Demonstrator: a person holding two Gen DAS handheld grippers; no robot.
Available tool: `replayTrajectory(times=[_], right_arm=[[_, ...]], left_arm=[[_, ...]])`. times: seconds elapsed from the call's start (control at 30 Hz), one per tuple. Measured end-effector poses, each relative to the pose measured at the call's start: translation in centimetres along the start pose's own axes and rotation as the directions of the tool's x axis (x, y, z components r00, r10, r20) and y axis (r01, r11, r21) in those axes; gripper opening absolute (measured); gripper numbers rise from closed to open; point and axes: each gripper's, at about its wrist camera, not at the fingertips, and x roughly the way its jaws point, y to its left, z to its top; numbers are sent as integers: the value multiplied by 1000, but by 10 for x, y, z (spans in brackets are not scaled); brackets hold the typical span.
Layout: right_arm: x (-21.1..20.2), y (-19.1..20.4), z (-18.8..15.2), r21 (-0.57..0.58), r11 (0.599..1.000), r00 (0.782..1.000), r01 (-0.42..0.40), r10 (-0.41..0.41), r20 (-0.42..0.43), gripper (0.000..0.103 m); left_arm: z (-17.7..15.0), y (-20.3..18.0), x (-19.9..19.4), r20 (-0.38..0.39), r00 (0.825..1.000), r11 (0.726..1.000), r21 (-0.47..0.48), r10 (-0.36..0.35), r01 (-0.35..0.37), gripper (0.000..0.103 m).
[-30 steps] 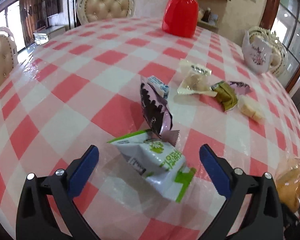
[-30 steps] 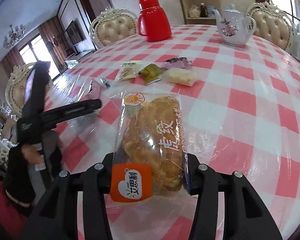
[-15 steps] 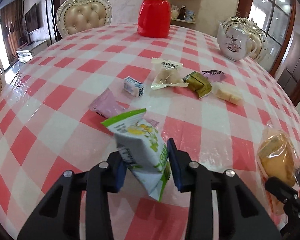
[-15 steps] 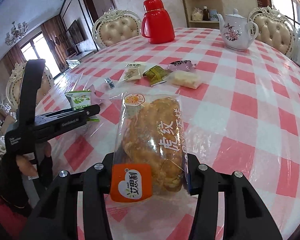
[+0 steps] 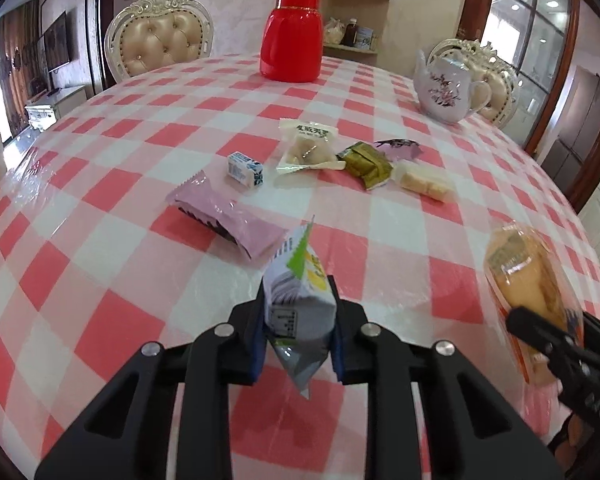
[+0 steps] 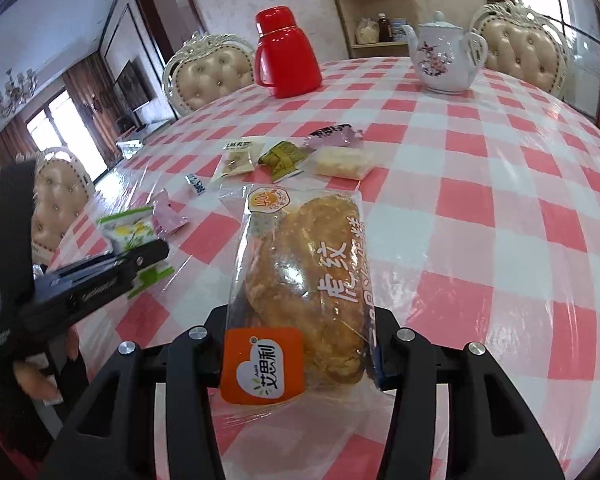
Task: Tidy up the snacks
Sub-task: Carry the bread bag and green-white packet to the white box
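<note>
Nearest me, my left gripper (image 5: 298,332) is pinching the green-and-white snack packet (image 5: 300,300) between its blue pads; the packet is standing tilted, top corner pointing away, lifted off the table (image 5: 100,240). To the right, my right gripper (image 6: 300,344) is clamping the clear bread bag (image 6: 304,280) by its near end, orange label toward me, the bag stretching away over the checked cloth. From the right wrist view my left gripper is showing at the left edge, packet in its grip.

Just beyond the held packet, the pink wrapper (image 5: 228,216) is lying flat on the cloth. A little farther, the small blue-and-white carton (image 5: 245,169) is sitting on its side. Past it, a loose row is running left to right: clear pouch of pale biscuits (image 5: 306,146), olive-green packet (image 5: 366,164) touching it, purple wrapper (image 5: 398,147) just behind, pale wafer pack (image 5: 422,184) at the right.

Far side: red thermos jug (image 5: 292,34) standing upright at the middle, white floral teapot (image 5: 446,88) to the right, well apart. Cream tufted chairs (image 5: 160,36) are ringing the far edge.
</note>
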Motion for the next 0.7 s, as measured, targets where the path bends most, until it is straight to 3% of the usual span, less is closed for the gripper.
replayTrajectory(times=[0.7], right_arm=[[-34, 27, -41, 18, 996, 996, -91, 91, 13, 48]], left_arm=[[-66, -6, -69, 79, 996, 993, -106, -48, 56, 25]])
